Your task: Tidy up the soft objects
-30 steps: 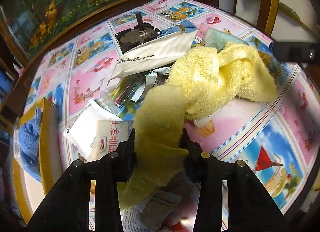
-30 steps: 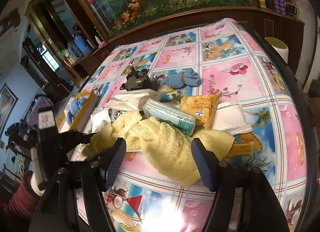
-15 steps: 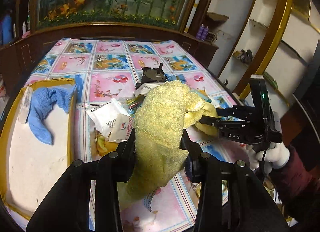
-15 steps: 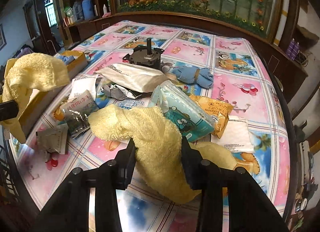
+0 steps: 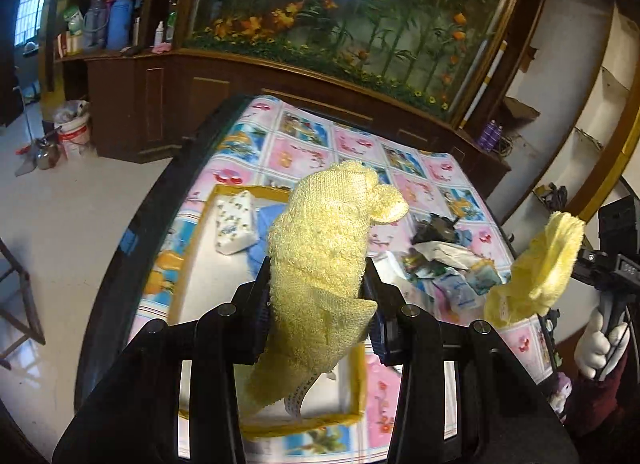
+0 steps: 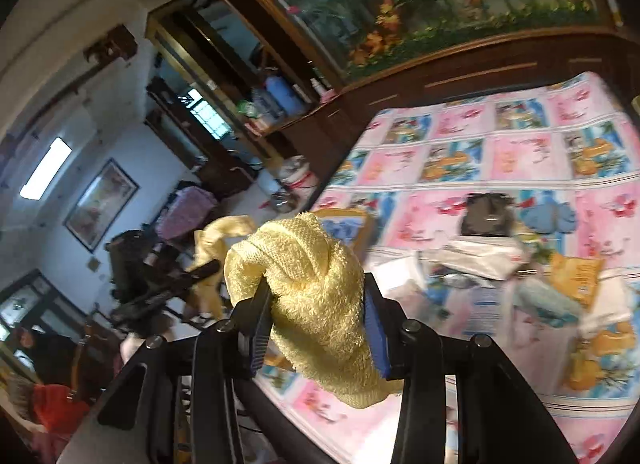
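Observation:
A yellow towel (image 5: 320,256) is lifted off the table, one end in each gripper. My left gripper (image 5: 316,292) is shut on one end, above the yellow-rimmed tray (image 5: 200,232). My right gripper (image 6: 318,308) is shut on the other end (image 6: 312,284), held up to the right; that end also shows in the left wrist view (image 5: 540,268). A blue cloth (image 5: 260,240) and a white patterned pack (image 5: 236,224) lie in the tray. Another blue cloth (image 6: 548,218) lies on the tablecloth.
A pile of packets and pouches (image 5: 440,268) and a black motor-like object (image 6: 486,218) lie on the patterned tablecloth (image 6: 520,152). An orange pouch (image 6: 576,272) sits at the right. A dark wooden cabinet (image 5: 320,76) runs behind the table.
Both grippers have risen and swung left with the towel, lifting it off the table. The left gripper now hangs over the tray; the right end has left the pile.

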### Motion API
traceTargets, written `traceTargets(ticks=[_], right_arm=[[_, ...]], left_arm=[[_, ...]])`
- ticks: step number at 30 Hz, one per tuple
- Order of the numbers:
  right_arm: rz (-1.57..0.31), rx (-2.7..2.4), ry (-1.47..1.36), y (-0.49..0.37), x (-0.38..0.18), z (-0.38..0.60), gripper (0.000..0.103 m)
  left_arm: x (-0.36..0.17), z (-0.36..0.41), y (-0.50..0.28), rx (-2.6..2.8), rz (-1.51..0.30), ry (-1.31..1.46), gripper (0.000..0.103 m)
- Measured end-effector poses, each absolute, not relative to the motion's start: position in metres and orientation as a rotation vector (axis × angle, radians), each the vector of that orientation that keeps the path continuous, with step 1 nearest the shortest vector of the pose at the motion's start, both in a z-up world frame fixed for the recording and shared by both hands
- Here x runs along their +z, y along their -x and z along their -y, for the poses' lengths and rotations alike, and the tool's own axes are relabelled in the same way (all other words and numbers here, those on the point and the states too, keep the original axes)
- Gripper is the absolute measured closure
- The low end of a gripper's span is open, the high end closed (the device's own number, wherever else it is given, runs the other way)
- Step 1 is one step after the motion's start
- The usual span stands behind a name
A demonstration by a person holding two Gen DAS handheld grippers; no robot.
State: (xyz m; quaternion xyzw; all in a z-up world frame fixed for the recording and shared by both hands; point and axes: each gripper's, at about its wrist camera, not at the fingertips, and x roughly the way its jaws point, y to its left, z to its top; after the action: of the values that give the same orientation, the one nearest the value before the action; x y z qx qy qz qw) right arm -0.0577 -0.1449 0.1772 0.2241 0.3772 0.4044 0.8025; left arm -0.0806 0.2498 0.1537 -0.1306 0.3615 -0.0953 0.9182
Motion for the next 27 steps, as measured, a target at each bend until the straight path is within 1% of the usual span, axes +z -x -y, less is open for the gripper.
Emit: traceTargets(ticks=[4,8,11,14,15,17,18,19,21,23,27], right_arm=[[-0.898,1.024,-0.637,0.023,0.165,0.073,0.061],[-1.048,1.066,-0.772,-0.014,0.125,0.000,0.061],[-1.126,0.974,-0.686,-0.030,0.093,-0.042,0.061],[-1.165,0.817,-0.523,-0.040,0.069,-0.066,0.060],[-1.169,0.781,-0.460,-0.042,0.065,-0.073,0.056],[-1.163,0.741,-0.356,-0.043,0.062,-0.084,0.053],[-1.146,0.734,-0.318,-0.041,0.063,-0.087,0.051],[-1.124,0.733,-0.285,-0.040,0.066,-0.089,0.047],[-1.086,0.728,-0.224,-0.036,0.076,-0.092,0.043],[-1.052,0.732,-0.207,-0.030,0.086,-0.087,0.043],[-0.958,0.716,-0.226,-0.016,0.106,-0.041,0.043]], left_arm=[[0.123,-0.275,0.049,-0.141,-0.807,0.326,0.063],[0.077,-0.284,0.020,-0.109,-0.901,0.410,0.063],[0.049,-0.291,0.006,-0.038,-0.952,0.443,0.062],[0.029,-0.301,0.001,-0.027,-1.004,0.498,0.062],[0.028,-0.302,0.002,-0.034,-1.001,0.502,0.061],[0.033,-0.303,0.009,-0.045,-0.984,0.495,0.058],[0.037,-0.303,0.012,-0.049,-0.976,0.495,0.053],[0.041,-0.303,0.015,-0.056,-0.966,0.490,0.048],[0.049,-0.301,0.020,-0.053,-0.949,0.452,0.046],[0.055,-0.298,0.022,-0.033,-0.936,0.424,0.046],[0.072,-0.296,0.041,-0.038,-0.892,0.434,0.046]])
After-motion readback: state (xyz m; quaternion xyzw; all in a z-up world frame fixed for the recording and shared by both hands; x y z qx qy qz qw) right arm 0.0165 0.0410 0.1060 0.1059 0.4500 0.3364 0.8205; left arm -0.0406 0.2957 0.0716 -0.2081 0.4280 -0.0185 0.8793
